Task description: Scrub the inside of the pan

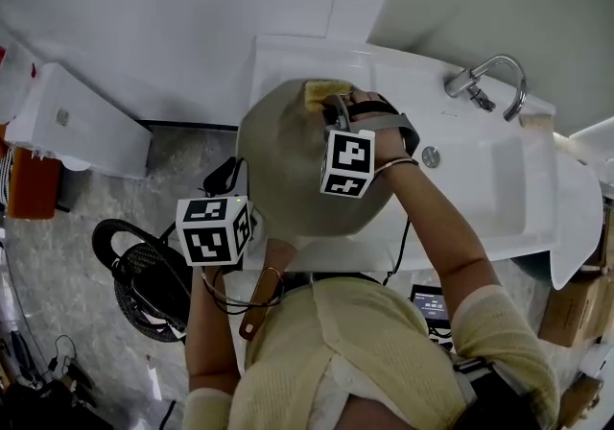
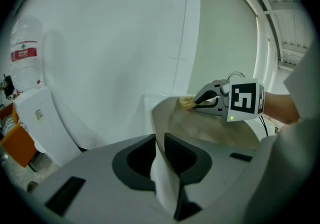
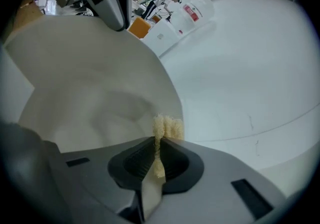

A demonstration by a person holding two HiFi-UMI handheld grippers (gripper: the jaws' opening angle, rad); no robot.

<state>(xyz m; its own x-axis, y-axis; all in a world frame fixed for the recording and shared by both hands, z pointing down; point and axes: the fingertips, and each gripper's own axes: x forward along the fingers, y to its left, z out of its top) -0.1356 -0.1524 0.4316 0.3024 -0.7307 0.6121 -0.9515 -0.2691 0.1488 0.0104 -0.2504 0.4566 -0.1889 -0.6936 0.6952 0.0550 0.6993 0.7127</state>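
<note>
The pan (image 1: 288,159) is held over the left end of the white sink (image 1: 480,179), its pale beige inside turned up toward the head view. Its brown handle (image 1: 261,289) points back toward the person's chest.

The left gripper (image 2: 160,148) sits at the pan's near edge, just left of the handle. Its 2 jaws are pressed together on a pale strip of the pan that runs up between them and on into the rim.

The right gripper (image 3: 159,143) reaches across the pan to the far rim. Its 2 jaws are clamped on a yellow sponge (image 3: 167,128), which sticks out past the tips as a frayed tuft. In the head view the sponge lies against the far rim, at the side nearest the wall. Whether it touches the inner surface or only the rim cannot be told.

The tap (image 1: 494,78) stands at the sink's far right corner, well apart from the pan. A round drain fitting (image 1: 431,157) shows in the basin to the right of the right hand. On the floor at the left stands a white cabinet (image 1: 82,121) with an orange box (image 1: 34,183) beside it.
</note>
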